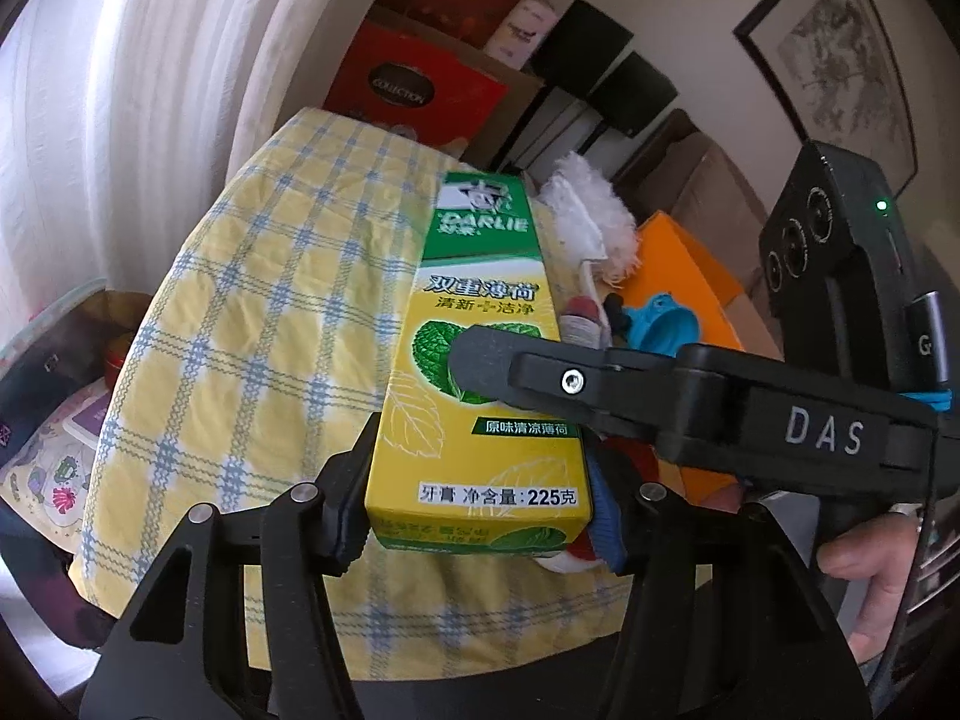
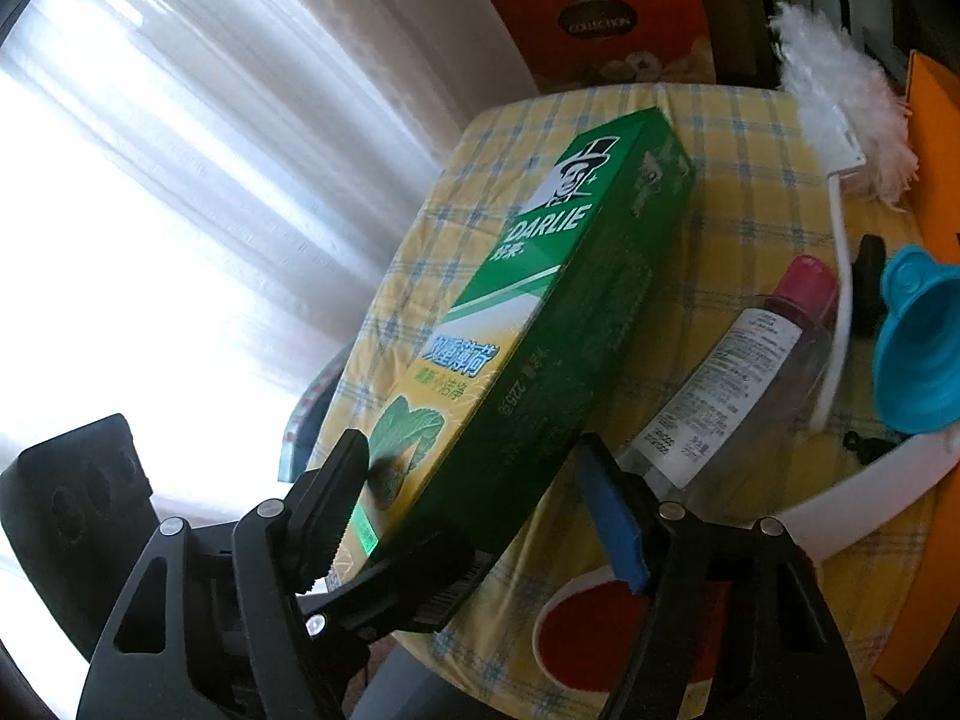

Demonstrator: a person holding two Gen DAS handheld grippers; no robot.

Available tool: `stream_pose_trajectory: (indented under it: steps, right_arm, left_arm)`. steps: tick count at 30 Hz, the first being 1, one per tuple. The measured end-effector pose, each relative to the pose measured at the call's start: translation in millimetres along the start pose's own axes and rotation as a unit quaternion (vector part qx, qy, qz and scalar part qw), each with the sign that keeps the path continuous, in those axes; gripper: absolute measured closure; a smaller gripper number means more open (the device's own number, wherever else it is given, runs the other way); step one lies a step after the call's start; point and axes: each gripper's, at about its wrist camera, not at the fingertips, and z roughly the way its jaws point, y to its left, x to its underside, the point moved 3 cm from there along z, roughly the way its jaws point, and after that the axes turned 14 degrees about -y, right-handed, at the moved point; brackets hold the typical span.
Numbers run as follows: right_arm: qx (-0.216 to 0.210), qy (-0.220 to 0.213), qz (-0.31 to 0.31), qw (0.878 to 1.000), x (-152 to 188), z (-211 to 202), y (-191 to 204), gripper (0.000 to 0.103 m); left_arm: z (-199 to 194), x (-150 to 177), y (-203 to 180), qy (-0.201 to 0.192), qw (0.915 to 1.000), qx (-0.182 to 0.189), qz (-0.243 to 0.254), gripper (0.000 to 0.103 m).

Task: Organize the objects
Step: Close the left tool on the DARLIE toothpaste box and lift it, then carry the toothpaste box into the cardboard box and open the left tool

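One toothpaste box (image 2: 540,324). One clear bottle (image 2: 738,378) with a pink cap. One white duster (image 2: 840,96). One blue funnel (image 2: 924,336). One red-and-white bowl (image 2: 594,630). One checked cloth (image 1: 252,324). Two grippers: left (image 1: 480,516), right (image 2: 480,510). One framed picture (image 1: 840,54). Two black speakers (image 1: 606,66).
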Motion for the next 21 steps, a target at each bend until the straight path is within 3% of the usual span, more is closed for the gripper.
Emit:
stream_pose_trajectory:
  steps: [4,12,21]
  right_arm:
    - [-0.003,-0.018,-0.010,1.000,-6.4,-20.0,3.5,0.039]
    - [0.007,-0.064,-0.033,0.997,-24.9,-75.1,4.1,0.041]
    - [0.043,-0.103,-0.040,0.993,-39.4,-136.2,-22.4,0.044]
  left_arm:
    - [-7.0,-3.0,-15.2,-0.007,0.9999,0.006,0.012,0.049]
    - [-12.4,-17.8,-69.6,-0.015,0.9979,0.032,0.054,0.049]
    - [5.3,-20.2,-137.1,-0.003,0.9938,0.064,0.090,0.049]
